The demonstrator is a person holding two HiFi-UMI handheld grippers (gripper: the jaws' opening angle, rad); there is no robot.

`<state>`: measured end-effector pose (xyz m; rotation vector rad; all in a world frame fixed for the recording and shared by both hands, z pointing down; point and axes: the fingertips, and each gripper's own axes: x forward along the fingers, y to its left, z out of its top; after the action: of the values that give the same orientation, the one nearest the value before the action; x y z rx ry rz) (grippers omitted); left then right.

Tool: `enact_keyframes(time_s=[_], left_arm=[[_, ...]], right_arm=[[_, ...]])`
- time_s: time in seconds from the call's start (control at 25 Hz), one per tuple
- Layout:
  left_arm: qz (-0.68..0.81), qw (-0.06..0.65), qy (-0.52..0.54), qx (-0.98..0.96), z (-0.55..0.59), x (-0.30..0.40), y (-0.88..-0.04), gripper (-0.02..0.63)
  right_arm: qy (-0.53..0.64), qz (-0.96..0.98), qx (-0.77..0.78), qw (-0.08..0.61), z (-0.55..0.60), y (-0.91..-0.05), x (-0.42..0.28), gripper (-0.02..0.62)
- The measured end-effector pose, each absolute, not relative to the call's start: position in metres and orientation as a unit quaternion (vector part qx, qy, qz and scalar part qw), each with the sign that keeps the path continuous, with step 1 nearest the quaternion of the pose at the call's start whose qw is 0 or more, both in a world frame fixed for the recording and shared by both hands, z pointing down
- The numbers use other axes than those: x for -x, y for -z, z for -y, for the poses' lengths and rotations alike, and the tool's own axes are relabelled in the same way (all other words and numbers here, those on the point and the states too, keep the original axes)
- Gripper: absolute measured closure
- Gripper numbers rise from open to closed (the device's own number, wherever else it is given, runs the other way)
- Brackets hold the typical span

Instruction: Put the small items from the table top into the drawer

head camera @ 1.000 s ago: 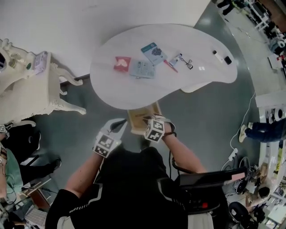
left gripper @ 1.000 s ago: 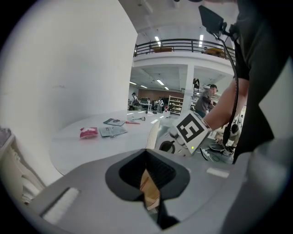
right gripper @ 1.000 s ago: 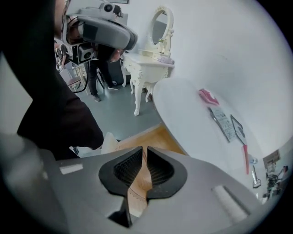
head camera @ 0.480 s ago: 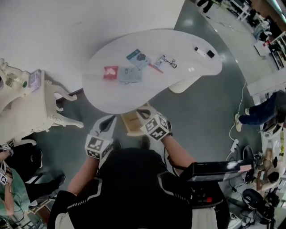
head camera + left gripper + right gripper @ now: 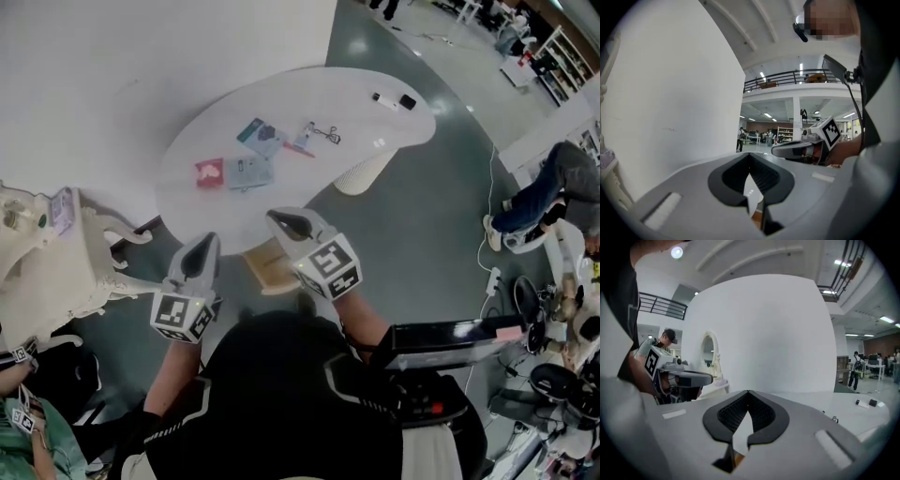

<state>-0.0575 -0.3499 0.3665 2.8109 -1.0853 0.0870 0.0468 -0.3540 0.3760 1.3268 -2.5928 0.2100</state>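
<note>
On the white oval table (image 5: 206,211) lie a red packet (image 5: 208,172), a grey-blue packet (image 5: 247,172), a teal packet (image 5: 262,134), a pink-red item (image 5: 302,141) and a black wire piece (image 5: 328,134). Two small black and white items (image 5: 394,99) sit at the far end. A wooden drawer (image 5: 267,267) stands open under the near edge. My left gripper (image 5: 204,240) (image 5: 750,154) is shut and empty, raised near the drawer's left. My right gripper (image 5: 275,216) (image 5: 748,392) has just been closing; it is shut with nothing between its jaws, above the drawer.
An ornate cream dressing table (image 5: 56,253) stands at the left, close to the left gripper. A black equipment cart (image 5: 441,347) is at the lower right. A person (image 5: 553,187) sits further right. A white wall (image 5: 141,56) rises behind the table.
Both grippers have risen from drawer height toward the head camera. The right gripper came off the drawer's front. The items on the table have not moved.
</note>
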Motion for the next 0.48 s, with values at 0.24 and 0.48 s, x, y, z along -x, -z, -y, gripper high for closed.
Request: enact_keyframes(time_s=[0.24,0.48], left_arm=[[0.35,0.039,-0.01,-0.936,0.353,0.057,-0.333,0.606],[0.345,0.029,0.0,-0.938,0.349,0.053,-0.32,0.606]], right_arm=[[-0.052,0.872,-0.483,0.062,0.353,-0.342,-0.057,0.595],[-0.045,0.87,-0.488,0.059,0.353,-0.335,-0.056,0.595]])
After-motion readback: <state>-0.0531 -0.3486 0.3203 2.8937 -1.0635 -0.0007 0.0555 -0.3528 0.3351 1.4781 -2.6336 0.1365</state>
